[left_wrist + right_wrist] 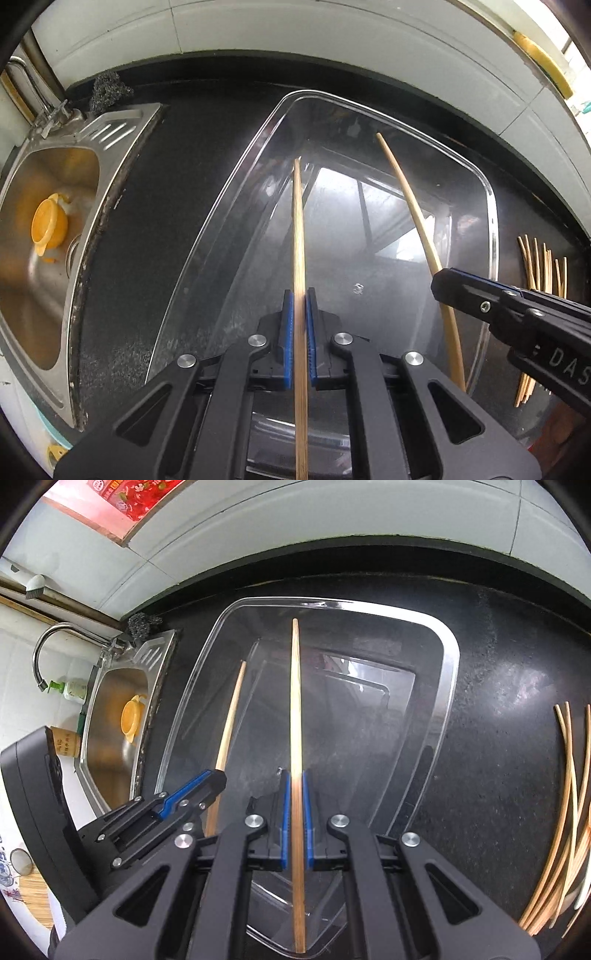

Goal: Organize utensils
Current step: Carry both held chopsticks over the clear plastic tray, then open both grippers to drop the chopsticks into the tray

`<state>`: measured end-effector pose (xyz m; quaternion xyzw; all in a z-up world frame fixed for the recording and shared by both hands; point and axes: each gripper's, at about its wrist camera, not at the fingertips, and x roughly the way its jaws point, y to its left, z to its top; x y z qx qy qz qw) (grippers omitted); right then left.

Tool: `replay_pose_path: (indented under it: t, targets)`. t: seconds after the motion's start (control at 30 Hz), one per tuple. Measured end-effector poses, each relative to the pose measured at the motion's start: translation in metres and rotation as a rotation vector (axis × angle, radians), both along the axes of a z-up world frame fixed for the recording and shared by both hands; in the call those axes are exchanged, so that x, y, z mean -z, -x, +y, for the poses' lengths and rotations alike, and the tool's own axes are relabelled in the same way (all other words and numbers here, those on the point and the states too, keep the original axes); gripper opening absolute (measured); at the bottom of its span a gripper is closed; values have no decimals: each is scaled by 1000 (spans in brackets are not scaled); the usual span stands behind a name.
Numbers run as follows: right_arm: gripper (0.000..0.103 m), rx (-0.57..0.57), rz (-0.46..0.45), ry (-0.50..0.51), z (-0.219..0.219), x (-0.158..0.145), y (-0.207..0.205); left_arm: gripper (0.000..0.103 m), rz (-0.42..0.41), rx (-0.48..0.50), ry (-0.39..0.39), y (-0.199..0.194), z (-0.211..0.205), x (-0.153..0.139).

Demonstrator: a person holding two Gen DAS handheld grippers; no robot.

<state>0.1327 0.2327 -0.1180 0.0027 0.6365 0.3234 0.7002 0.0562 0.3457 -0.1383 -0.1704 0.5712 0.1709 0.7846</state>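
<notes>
The left gripper (300, 295) pinches one chopstick (298, 229) at centre frame, over the clear plastic bin (258, 122). The right gripper (294, 775) clamps another chopstick (295, 701) likewise. More chopsticks (565, 812), perhaps a dozen, lie on the black counter (498, 701) at right.

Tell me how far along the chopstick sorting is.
Done: nothing lies in the clear container yet. In hand: the left gripper and right gripper each clamp one chopstick over it. Left: releasing both, then moving the loose chopstick pile on the black counter.
</notes>
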Motion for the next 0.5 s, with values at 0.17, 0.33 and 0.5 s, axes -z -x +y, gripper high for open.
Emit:
replay_pose_path:
  t: [0.17, 0.33, 0.5]
  targets:
    - [8, -8, 3, -6, -3, 0, -3, 12, -8, 29, 0, -2, 0, -2]
    - [90, 57, -144, -51, -45, -37, -9, 98, -93, -8, -52, 20, 0, -33]
    - [90, 95, -185, -106, -115, -66, -2, 98, -164, -58, 27, 42, -5, -61]
